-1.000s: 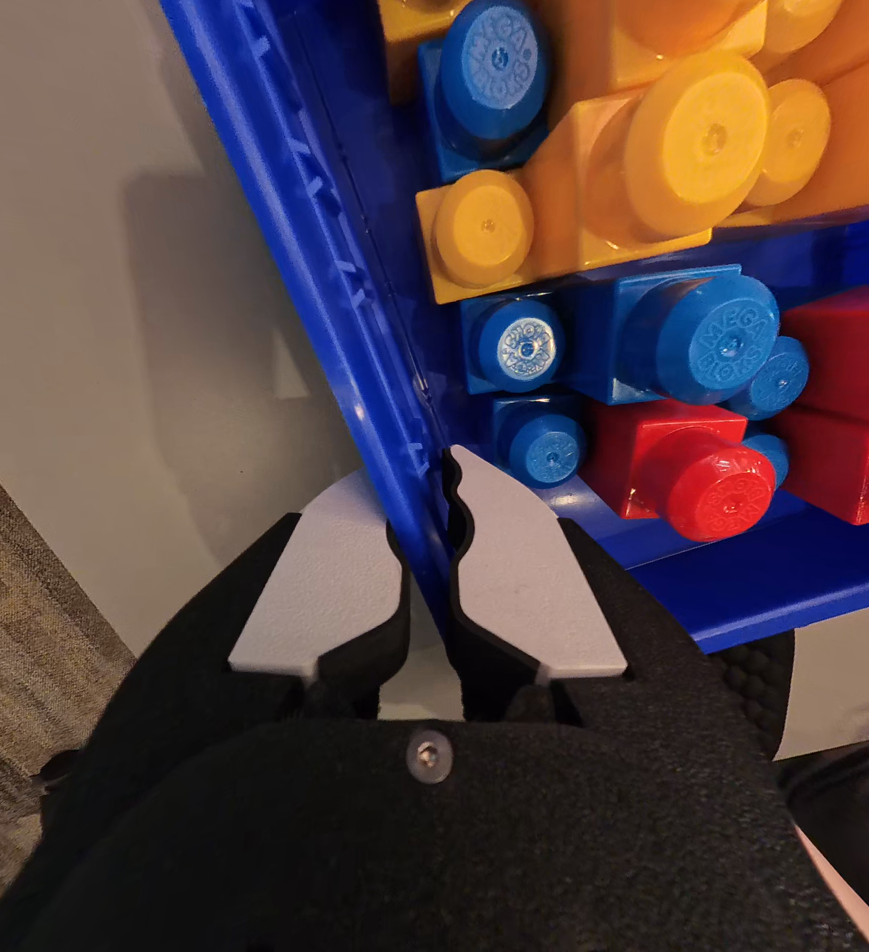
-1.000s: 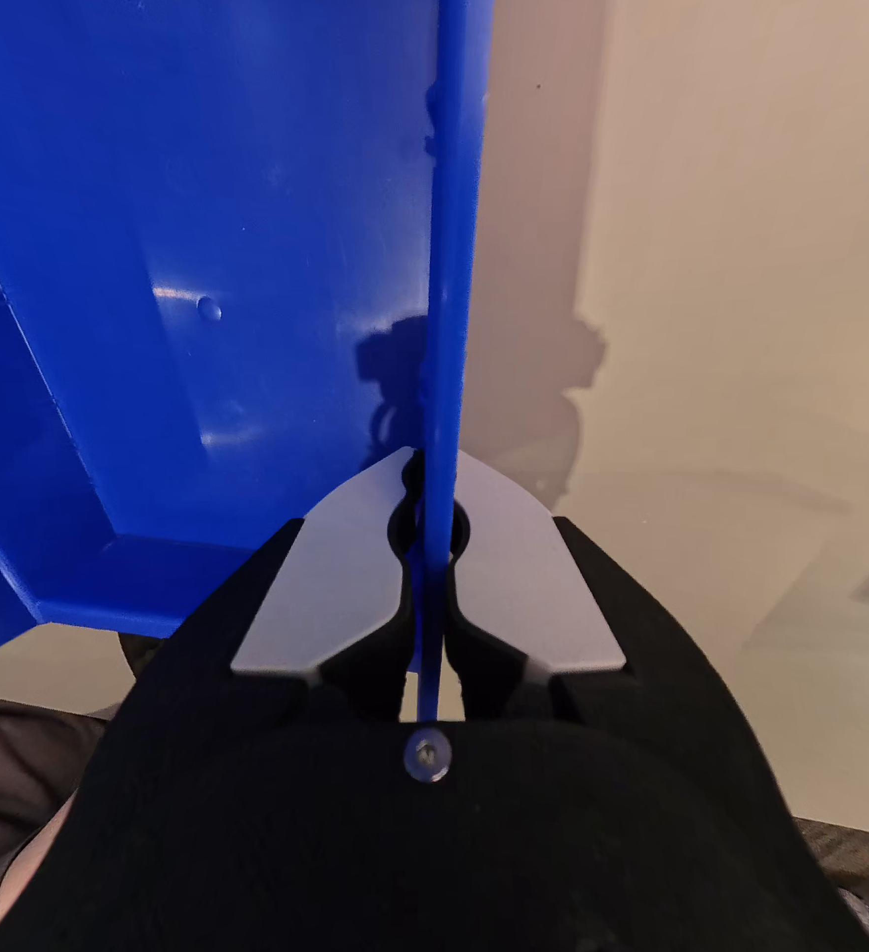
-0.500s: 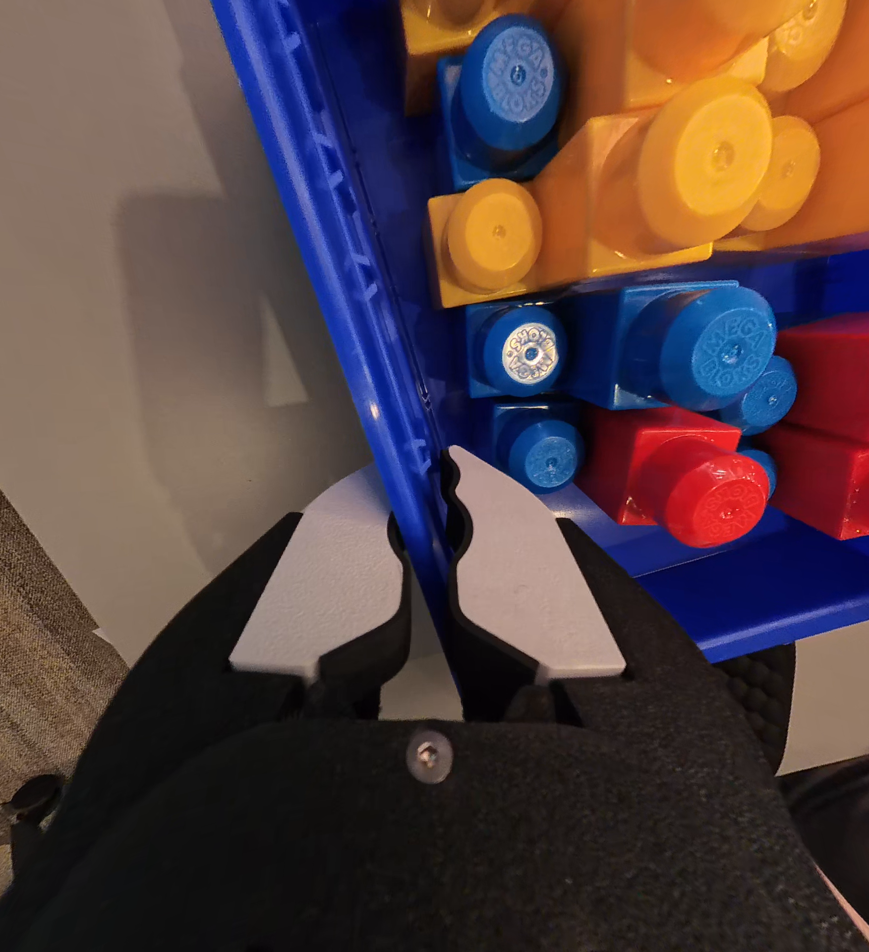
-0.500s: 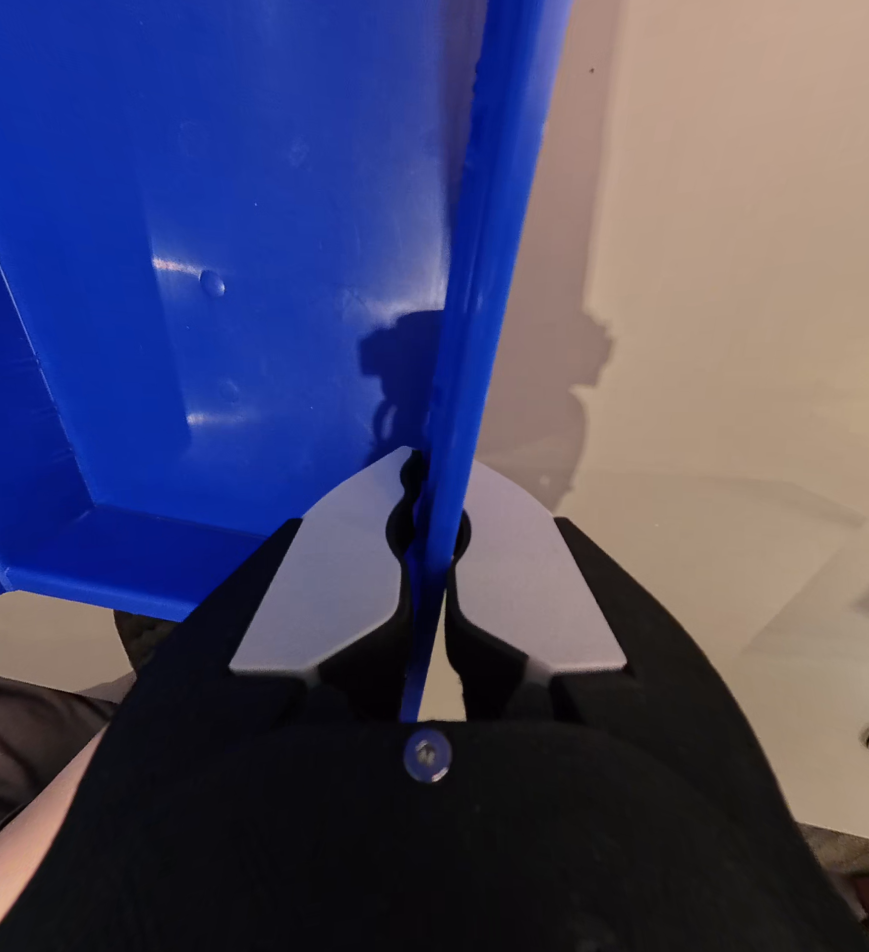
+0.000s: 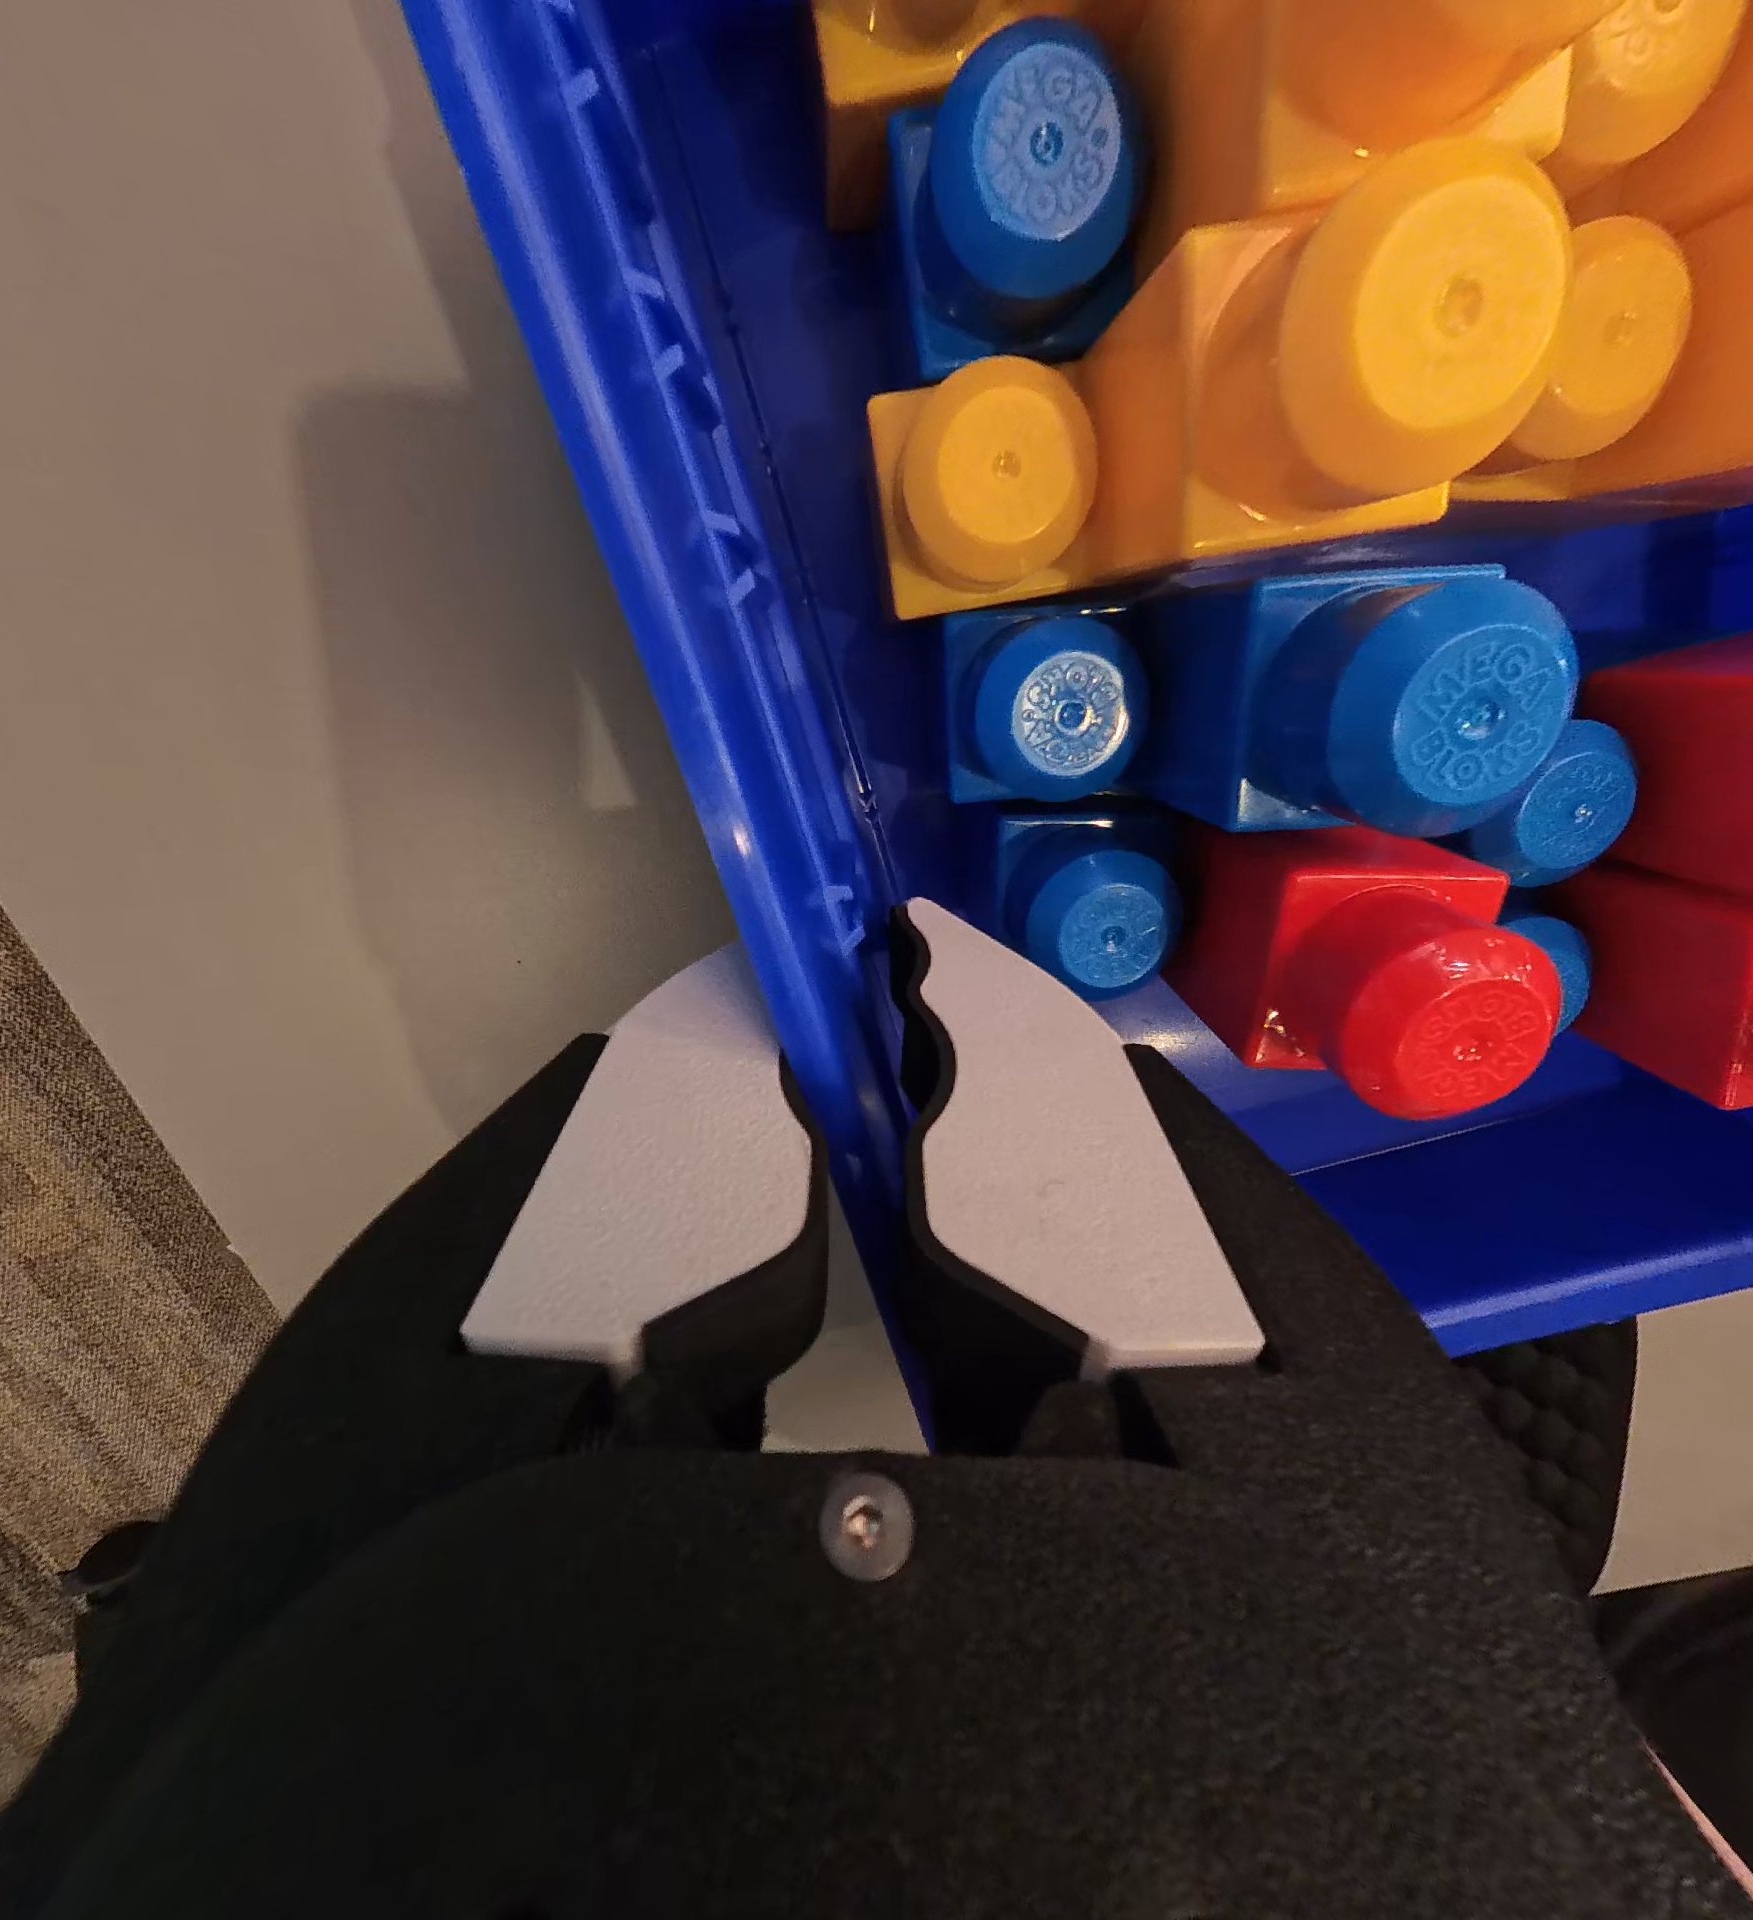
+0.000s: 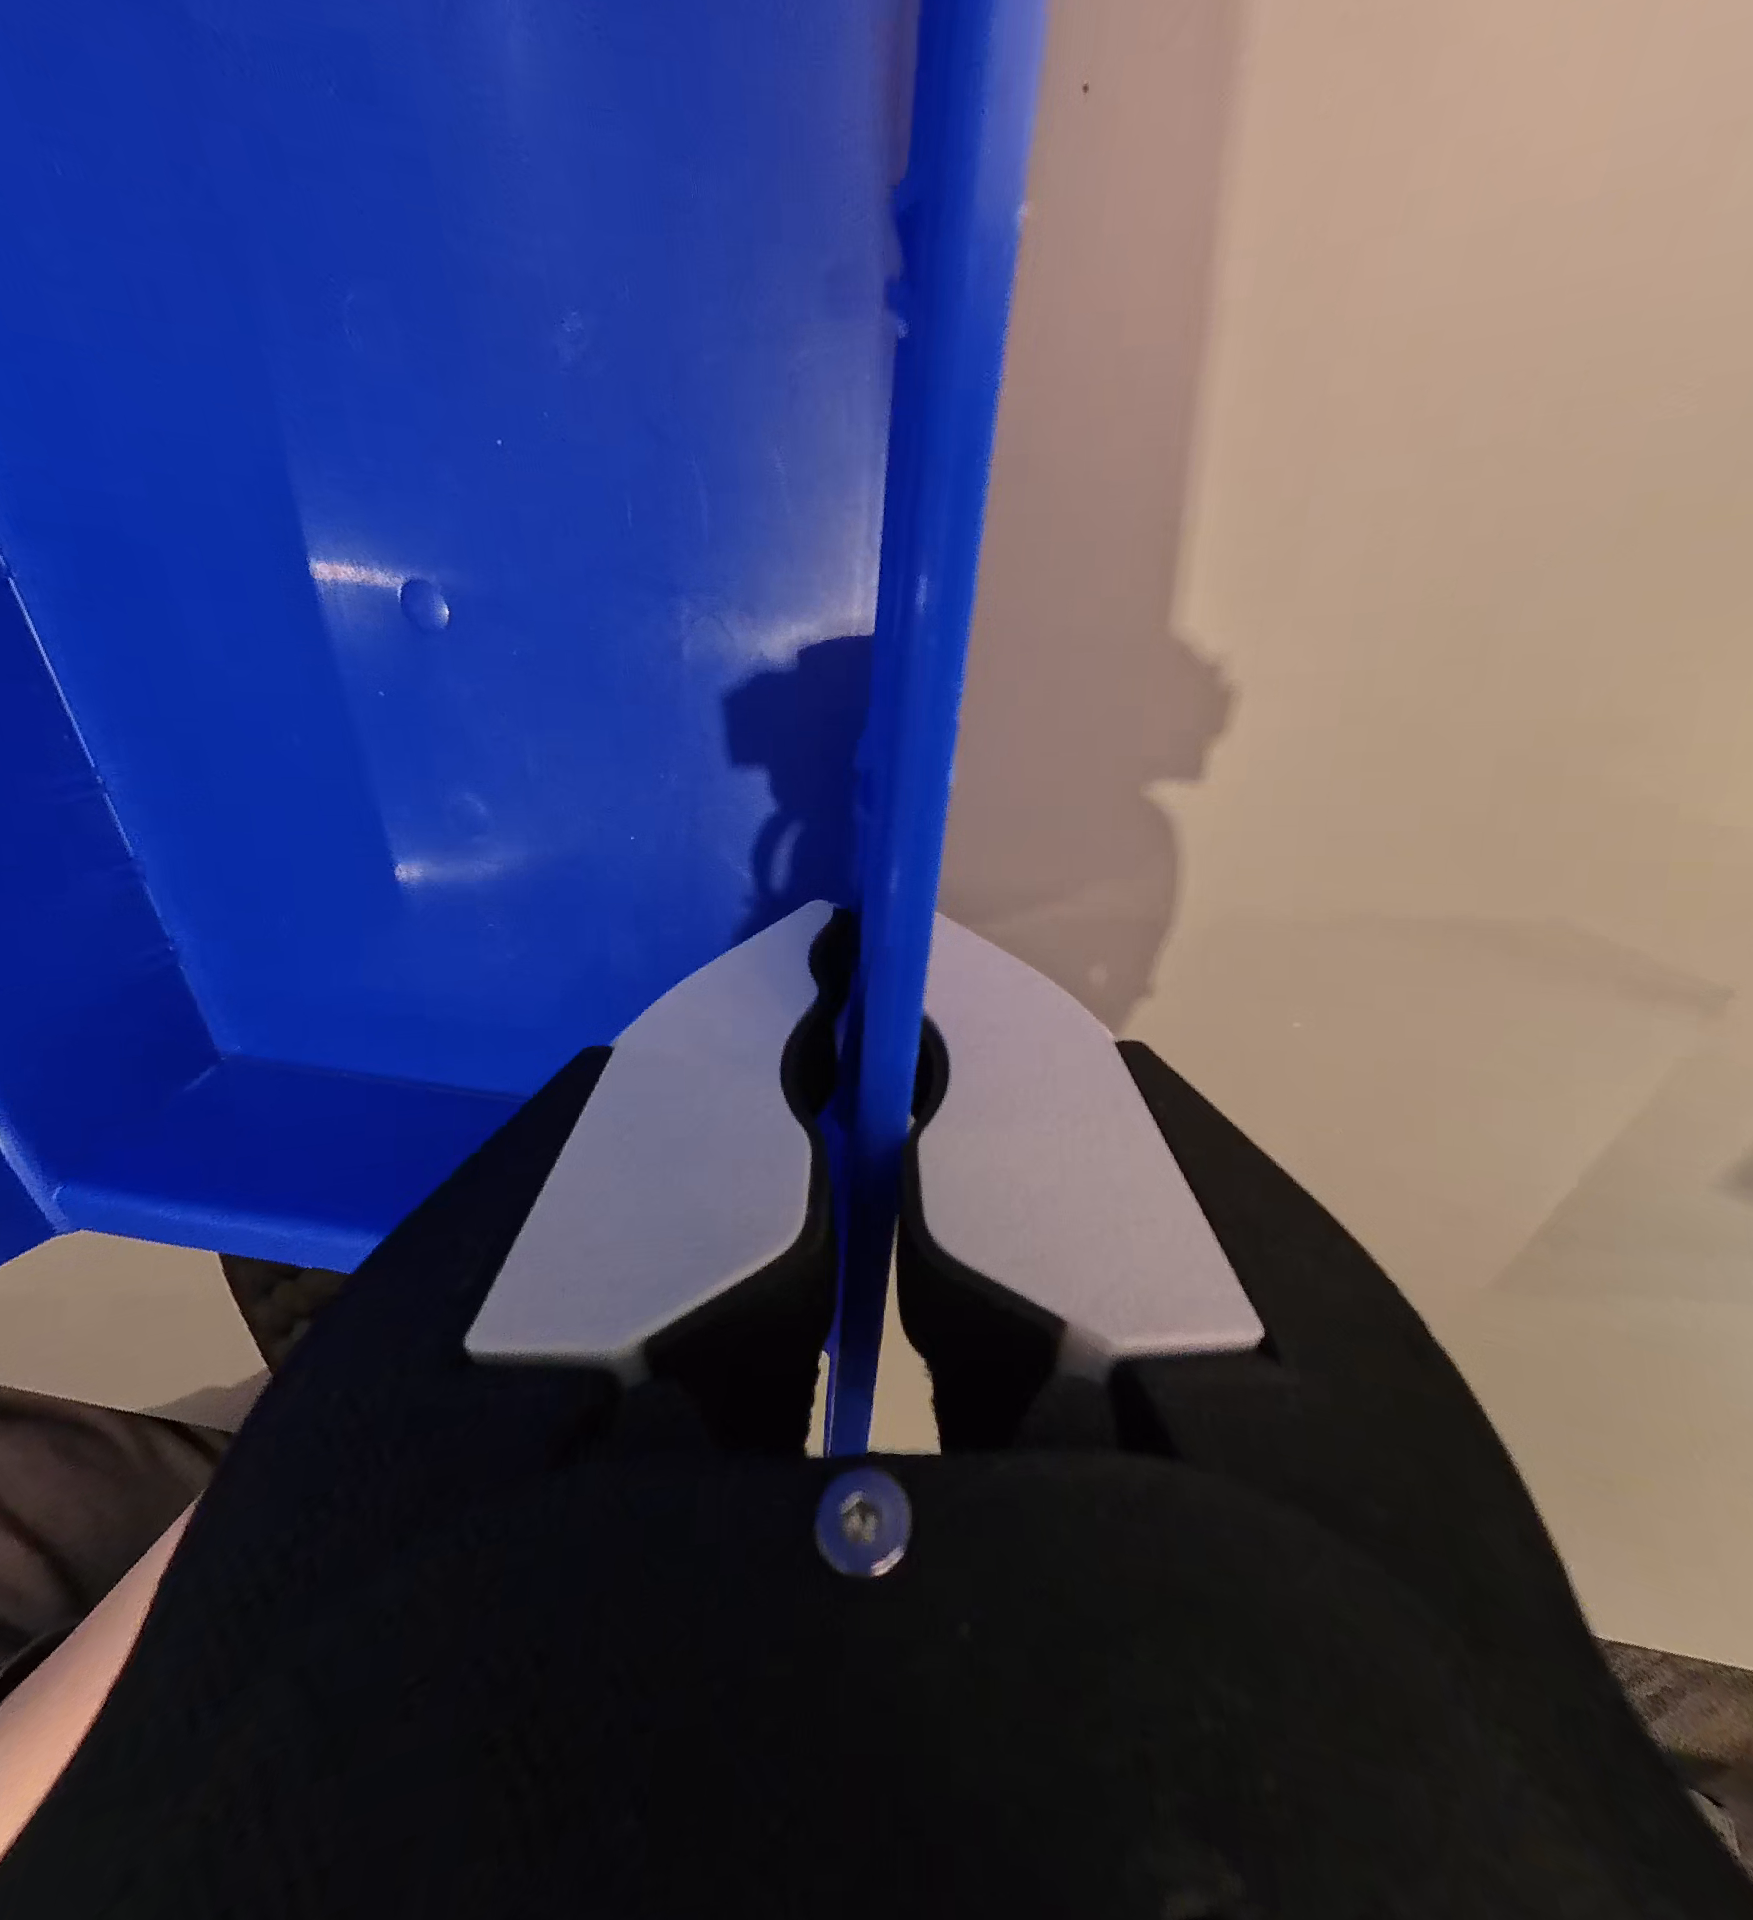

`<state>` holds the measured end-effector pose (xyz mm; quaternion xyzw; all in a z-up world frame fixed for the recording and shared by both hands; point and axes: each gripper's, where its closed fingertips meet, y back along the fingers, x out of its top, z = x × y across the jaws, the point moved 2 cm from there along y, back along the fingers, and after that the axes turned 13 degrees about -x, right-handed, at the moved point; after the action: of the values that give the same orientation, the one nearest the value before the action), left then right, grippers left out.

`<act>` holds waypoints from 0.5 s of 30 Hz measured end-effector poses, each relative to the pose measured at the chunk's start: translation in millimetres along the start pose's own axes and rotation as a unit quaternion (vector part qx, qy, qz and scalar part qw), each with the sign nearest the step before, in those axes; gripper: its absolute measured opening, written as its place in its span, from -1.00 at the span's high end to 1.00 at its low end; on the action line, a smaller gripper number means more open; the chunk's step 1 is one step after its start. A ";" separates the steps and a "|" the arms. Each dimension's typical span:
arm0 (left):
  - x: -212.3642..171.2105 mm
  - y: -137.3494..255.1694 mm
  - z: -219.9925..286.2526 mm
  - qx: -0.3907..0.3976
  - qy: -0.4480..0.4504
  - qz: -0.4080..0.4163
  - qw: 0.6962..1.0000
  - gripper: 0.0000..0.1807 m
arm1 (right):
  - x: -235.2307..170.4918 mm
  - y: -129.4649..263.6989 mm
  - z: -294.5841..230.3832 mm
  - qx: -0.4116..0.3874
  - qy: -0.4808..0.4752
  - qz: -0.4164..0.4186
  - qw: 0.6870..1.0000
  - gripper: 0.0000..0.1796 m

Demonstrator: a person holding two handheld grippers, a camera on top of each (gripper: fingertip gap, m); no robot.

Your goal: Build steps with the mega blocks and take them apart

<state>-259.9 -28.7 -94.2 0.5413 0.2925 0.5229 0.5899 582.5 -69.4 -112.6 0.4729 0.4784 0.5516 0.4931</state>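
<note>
Clamped on opposite walls of a glossy blue bin [image 5: 643,436] by left gripper [image 5: 856,935] and right gripper [image 6: 877,935]; packed upper right with studded yellow, blue, red mega blocks [image 5: 1371,665].

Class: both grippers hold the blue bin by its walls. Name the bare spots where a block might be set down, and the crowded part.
Free: the pale table left of the blue bin, and right of its wall. The bin's right half is bare. Crowded: yellow, blue and red blocks packed by the left gripper.
</note>
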 end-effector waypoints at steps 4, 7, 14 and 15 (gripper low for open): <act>-0.1 -0.2 -0.2 -0.002 0.002 0.003 1.000 0.91 | -0.2 0.0 0.2 -0.005 -0.010 -0.007 1.000 0.91; -0.4 -0.1 -0.1 -0.001 0.005 0.007 1.000 0.91 | -1.1 0.2 0.5 -0.012 -0.017 -0.011 1.000 0.89; -1.6 16.6 0.3 0.011 0.012 0.036 0.999 0.56 | -3.4 9.5 3.9 -0.020 -0.039 0.004 0.999 0.83; -2.3 21.7 -0.2 0.018 0.012 0.043 0.999 0.54 | -2.8 13.7 5.6 -0.024 -0.046 0.013 0.999 0.83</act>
<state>-267.2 -33.7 -74.3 0.5571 0.2856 0.5491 0.5537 587.0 -72.6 -98.6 0.4919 0.4355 0.5472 0.5187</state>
